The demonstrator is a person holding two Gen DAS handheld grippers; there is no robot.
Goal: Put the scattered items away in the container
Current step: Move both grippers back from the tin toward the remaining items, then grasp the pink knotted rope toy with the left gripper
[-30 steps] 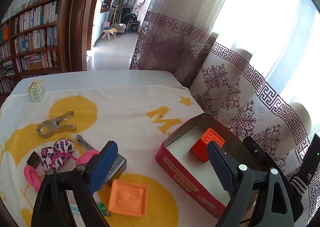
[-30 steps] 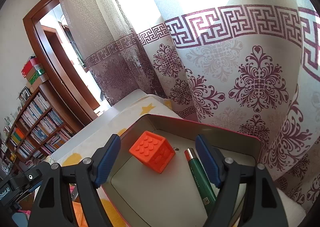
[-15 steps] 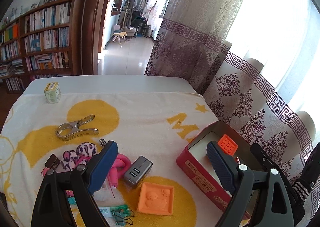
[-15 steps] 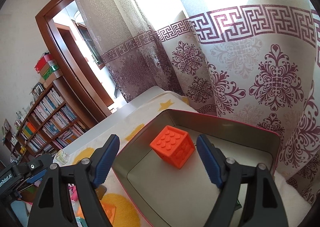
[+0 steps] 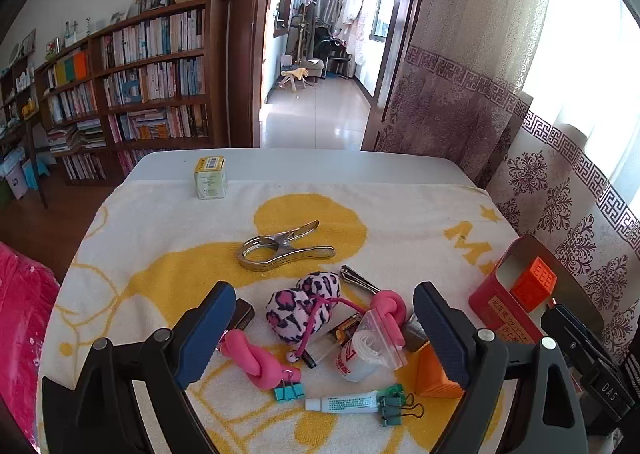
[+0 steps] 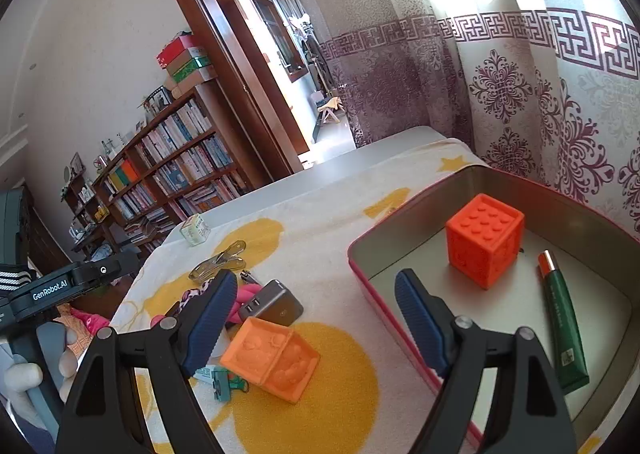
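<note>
A red tin box [image 6: 362,250] [image 5: 492,304] sits at the table's right side, holding a red-orange studded cube [image 6: 484,240] [image 5: 534,284] and a green tube [image 6: 562,328]. My left gripper [image 5: 320,338] hangs open and empty above a pile: a leopard pom-pom hair tie [image 5: 304,306], a pink knotted band [image 5: 252,358], a small plastic bag [image 5: 370,346], a white tube [image 5: 342,403] and green binder clips [image 5: 390,406]. My right gripper [image 6: 316,318] is open and empty over the cloth, between a pale orange cube [image 6: 272,358] and the tin's near wall.
A steel clamp [image 5: 280,248], nail clippers [image 5: 358,280], a grey charger [image 6: 272,302] and a small yellow-green box [image 5: 210,178] lie on the yellow-and-white cloth [image 5: 160,238]. Patterned curtains [image 6: 540,106] hang close behind the tin. A bookshelf and a doorway stand beyond the table.
Both views have swung left, away from the tin. The item pile has come under the left gripper, and the right gripper has left the tin's interior for the cloth beside it.
</note>
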